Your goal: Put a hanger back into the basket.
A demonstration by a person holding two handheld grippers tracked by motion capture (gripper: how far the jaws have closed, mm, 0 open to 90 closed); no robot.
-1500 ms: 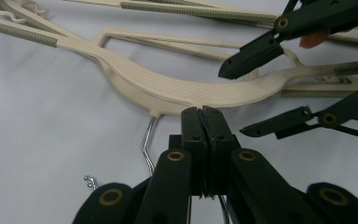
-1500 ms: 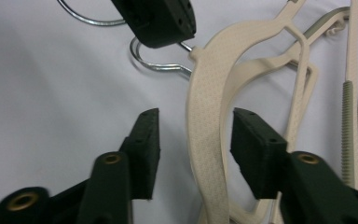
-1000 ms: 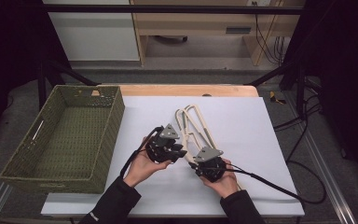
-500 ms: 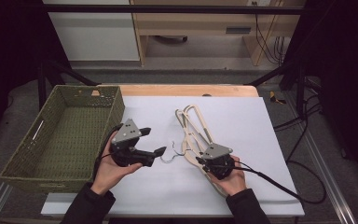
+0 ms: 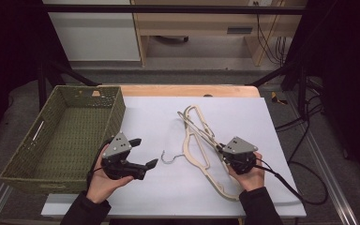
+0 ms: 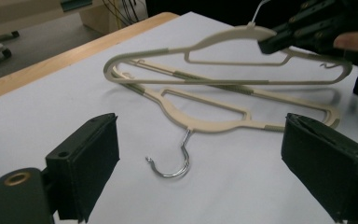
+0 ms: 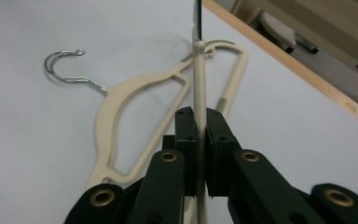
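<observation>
Two cream hangers lie crossed on the white table (image 5: 262, 117), toward its right edge, their long axes running from the far middle down toward the near right corner. The right tongs (image 5: 221, 151) are clamped on the upper hanger (image 6: 242, 56), pinching its thin frame edge-on and holding that side raised off the sheet. The lower hanger (image 6: 205, 114) rests flat, and its single metal hook (image 5: 171, 157) points out toward the table's near left, into the bare stretch between the two hands. The left tongs (image 5: 145, 152) stand wide apart with nothing between them, aimed across at that hook from just beside it, so the left hand looks the nearer for any grab there. One green woven basket (image 5: 51, 140), with nothing in it, sits along the left edge.
</observation>
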